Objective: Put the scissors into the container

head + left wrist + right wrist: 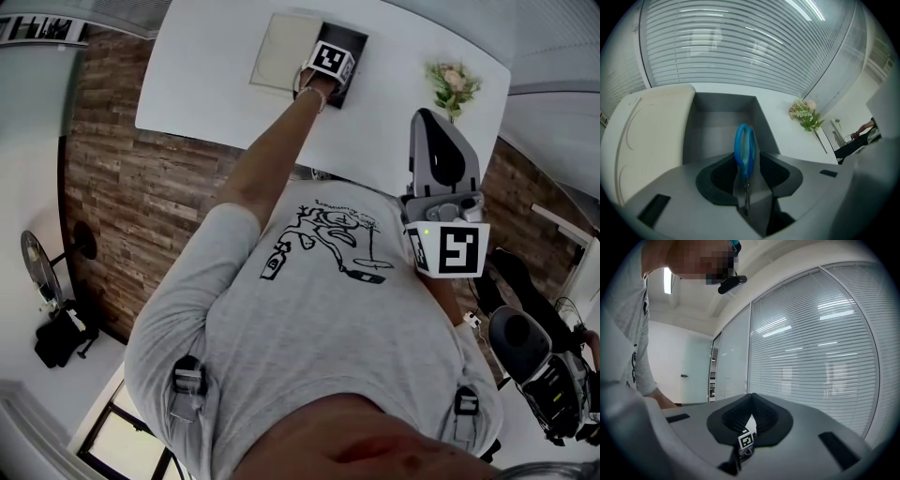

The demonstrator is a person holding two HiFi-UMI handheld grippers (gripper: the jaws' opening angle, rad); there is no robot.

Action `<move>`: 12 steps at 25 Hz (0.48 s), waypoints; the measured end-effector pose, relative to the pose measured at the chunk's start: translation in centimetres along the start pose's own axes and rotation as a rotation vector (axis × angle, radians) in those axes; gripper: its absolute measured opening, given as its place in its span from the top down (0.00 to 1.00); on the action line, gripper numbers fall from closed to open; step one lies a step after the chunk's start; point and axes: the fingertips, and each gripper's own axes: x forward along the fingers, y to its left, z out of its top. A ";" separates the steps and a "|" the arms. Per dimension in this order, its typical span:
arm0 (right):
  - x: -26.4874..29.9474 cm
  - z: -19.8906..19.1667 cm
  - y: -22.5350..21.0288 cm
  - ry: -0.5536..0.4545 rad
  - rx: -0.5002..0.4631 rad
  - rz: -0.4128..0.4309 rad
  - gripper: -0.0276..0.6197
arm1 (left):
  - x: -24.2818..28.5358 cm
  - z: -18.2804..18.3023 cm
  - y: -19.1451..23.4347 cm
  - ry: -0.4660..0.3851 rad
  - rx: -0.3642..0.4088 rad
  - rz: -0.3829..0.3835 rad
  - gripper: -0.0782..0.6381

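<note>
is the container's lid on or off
Off. The container shows its bare grey inside, and the cream lid lies flat beside it on the white table.

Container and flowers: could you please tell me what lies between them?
Nothing but bare white table lies between the container and the flowers. The left gripper view shows this stretch best, and the head view agrees.
</note>
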 end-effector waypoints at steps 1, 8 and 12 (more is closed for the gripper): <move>0.0 0.0 0.0 -0.001 0.001 0.000 0.95 | -0.1 0.1 -0.2 0.000 -0.005 -0.007 0.69; -0.3 0.1 0.0 -0.006 0.002 -0.004 0.95 | -0.7 0.3 -1.0 -0.011 -0.007 -0.020 0.66; -0.4 0.2 0.0 -0.010 0.004 -0.005 0.95 | -1.2 0.4 -1.1 -0.014 -0.010 -0.014 0.64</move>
